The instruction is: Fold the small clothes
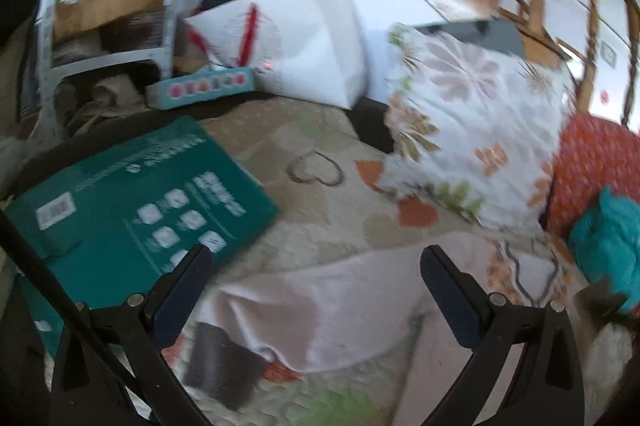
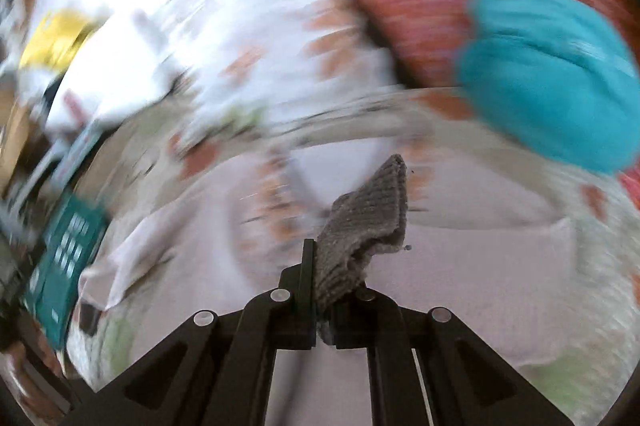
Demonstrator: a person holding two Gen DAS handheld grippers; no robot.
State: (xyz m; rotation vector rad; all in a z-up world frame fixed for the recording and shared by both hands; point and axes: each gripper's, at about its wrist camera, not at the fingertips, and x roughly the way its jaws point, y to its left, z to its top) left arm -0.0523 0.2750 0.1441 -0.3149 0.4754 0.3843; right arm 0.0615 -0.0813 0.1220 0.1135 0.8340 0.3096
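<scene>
A pale pink garment (image 1: 320, 302) lies spread on a patterned bed cover; it has a dark grey ribbed cuff (image 1: 220, 366) at its near left. My left gripper (image 1: 316, 258) is open and empty, its jaws hanging wide above the pink cloth. My right gripper (image 2: 336, 266) is shut on another grey ribbed cuff (image 2: 368, 209) of the pink garment (image 2: 460, 266) and holds it lifted above the cloth. The right wrist view is heavily blurred by motion.
A green box (image 1: 132, 201) lies at the left on the bed. A floral pillow (image 1: 476, 129), a red pillow (image 1: 596, 165) and a teal cloth (image 1: 612, 242) sit at the right. White bags (image 1: 304, 41) and a shelf stand behind.
</scene>
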